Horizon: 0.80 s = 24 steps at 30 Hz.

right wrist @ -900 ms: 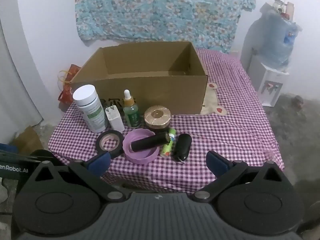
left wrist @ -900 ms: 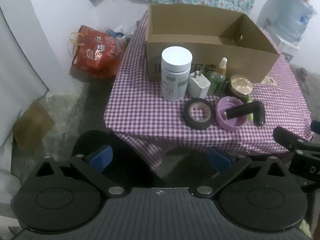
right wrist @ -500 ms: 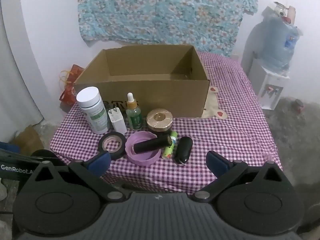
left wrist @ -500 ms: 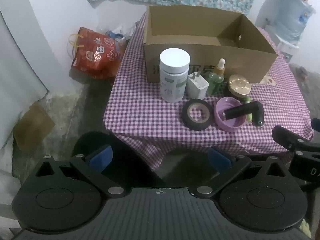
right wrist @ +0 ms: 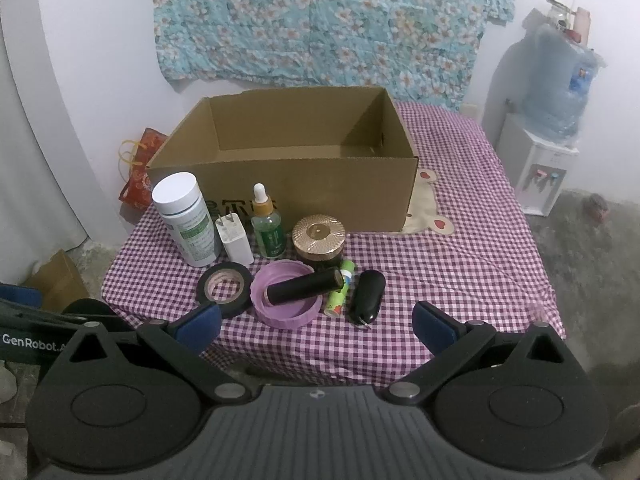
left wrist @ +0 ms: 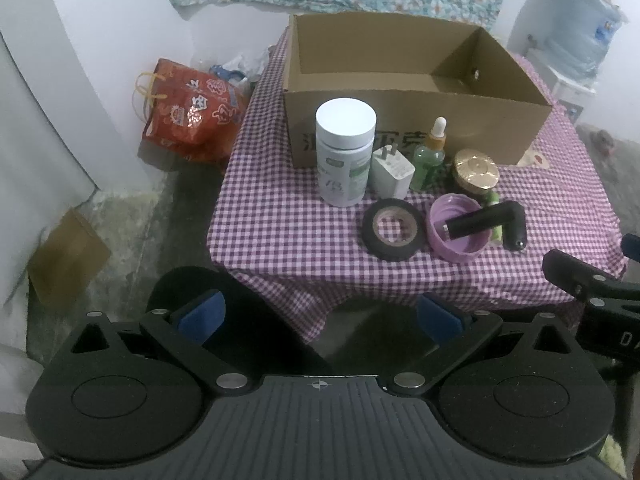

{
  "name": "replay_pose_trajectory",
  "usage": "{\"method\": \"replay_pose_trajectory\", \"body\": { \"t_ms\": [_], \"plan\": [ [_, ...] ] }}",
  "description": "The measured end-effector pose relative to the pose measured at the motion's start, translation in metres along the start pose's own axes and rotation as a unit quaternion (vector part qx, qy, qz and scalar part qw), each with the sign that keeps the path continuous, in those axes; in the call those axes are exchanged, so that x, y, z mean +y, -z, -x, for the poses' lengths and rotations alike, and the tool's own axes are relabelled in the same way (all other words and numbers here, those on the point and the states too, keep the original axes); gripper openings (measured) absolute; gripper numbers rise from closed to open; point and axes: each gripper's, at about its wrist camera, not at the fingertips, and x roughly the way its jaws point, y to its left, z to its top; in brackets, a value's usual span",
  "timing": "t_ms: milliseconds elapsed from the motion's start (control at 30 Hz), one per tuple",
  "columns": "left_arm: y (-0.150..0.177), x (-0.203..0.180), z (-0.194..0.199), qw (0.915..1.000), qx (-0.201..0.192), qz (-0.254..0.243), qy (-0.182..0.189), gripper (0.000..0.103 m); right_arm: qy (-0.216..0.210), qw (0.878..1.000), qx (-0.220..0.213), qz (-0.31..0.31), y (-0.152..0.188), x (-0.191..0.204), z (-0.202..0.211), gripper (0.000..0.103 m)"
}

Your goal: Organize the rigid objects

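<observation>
Opening stage of the sorting job, by the look of it: nothing gripped yet, cardboard box (right wrist: 288, 160) apparently bare inside, at the back of a bench (right wrist: 472, 264) draped in purple check. Left claw (left wrist: 320, 316) spread wide with nothing between the blue pads, hovering off the near left corner of the bench, angled steeply down. Right claw (right wrist: 316, 326) equally wide and unladen, poised just short of the near edge, facing the cluster head-on. Along the box front, left to right: tall white bottle (right wrist: 185, 220), white plug adapter (right wrist: 234, 240), green dropper bottle (right wrist: 268, 228), gold-lidded jar (right wrist: 319, 240). Nearer row: black tape roll (right wrist: 225, 289), purple lid (right wrist: 286, 300) with a black cylinder (right wrist: 304, 286) resting across it, small green tube (right wrist: 339, 294), glossy black oval item (right wrist: 367, 295). Nearest to the right claw: purple lid, cylinder and oval item, straight ahead and a little below. Nearest to the left claw: tape roll and white bottle, ahead and to its right. Likely next need: advance over the bench edge, centre the pads around one piece, close, then lift over the box wall.
</observation>
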Motion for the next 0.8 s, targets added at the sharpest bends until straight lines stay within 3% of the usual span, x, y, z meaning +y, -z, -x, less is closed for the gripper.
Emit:
{"method": "replay_pose_trajectory", "body": {
  "t_ms": [800],
  "plan": [
    [0.0037,0.0022,-0.0021,1.0000,0.000,-0.002,-0.002,0.103,0.000,1.000,0.001,0.005,-0.0009,0.0022,0.0008,0.103]
  ]
}}
